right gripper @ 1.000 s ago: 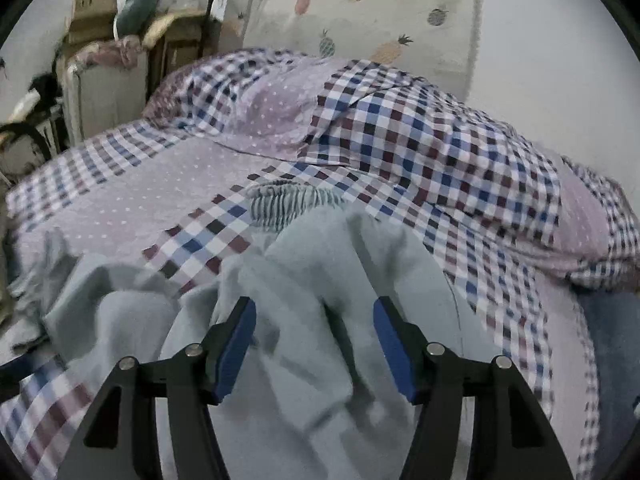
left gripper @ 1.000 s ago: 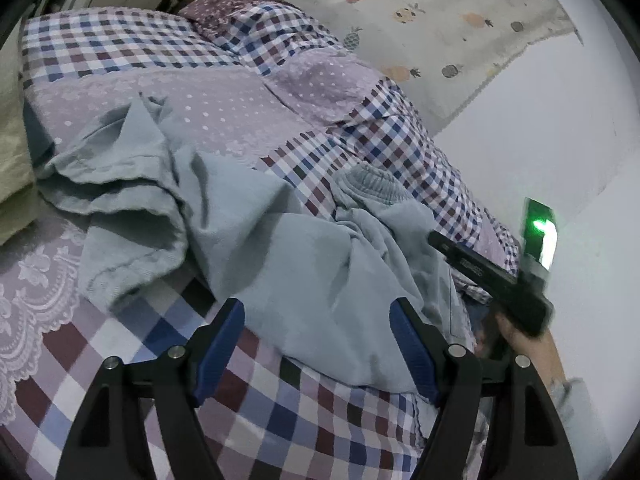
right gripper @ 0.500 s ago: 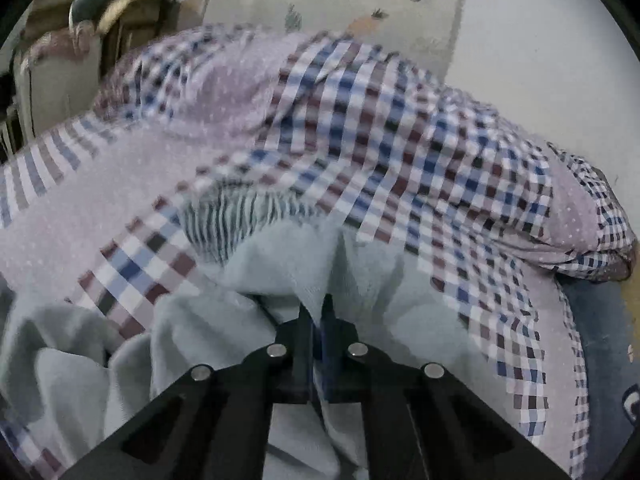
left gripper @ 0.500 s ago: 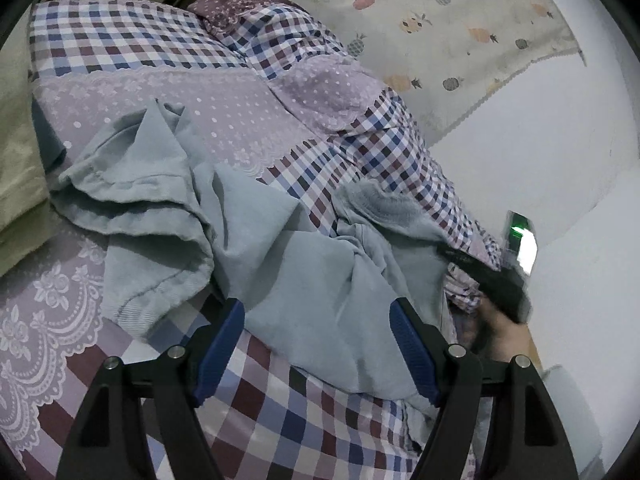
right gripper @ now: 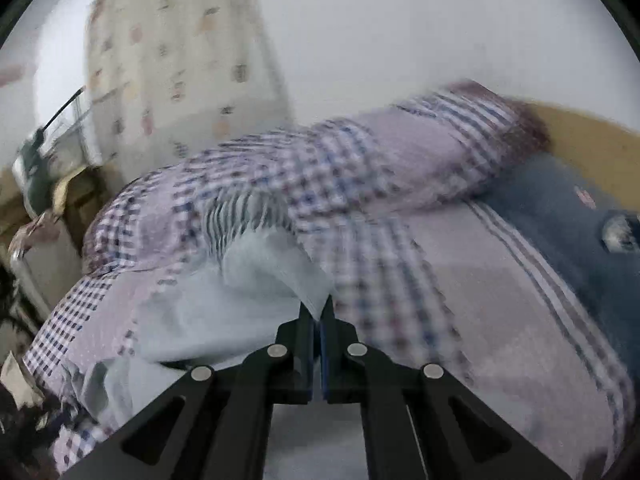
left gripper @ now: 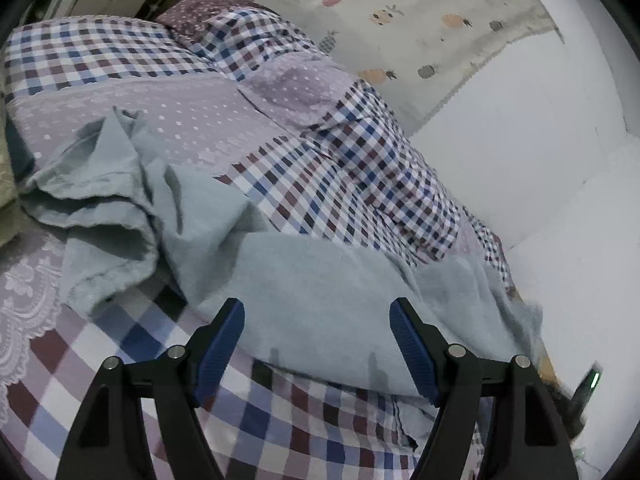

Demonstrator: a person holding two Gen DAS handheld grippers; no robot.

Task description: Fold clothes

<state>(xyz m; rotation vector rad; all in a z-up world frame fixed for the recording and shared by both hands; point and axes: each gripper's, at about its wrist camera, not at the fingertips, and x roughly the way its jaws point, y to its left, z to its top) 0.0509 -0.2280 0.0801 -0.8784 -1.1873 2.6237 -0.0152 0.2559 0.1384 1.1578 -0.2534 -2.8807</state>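
Dim, cool, even indoor light. Sharp in the left wrist view, with soft shadows under the garment folds at 9 o'clock. Heavily motion-blurred in the right wrist view, bedding smeared. Fisheye bending and black vignette at all edges.

The left gripper hangs with its blue-padded fingers spread wide, poised over the near edge of a grey-blue garment. The garment lies rumpled across a checked bedspread, bunched into folds at the left. A pineapple-print cloth hangs on the far wall.
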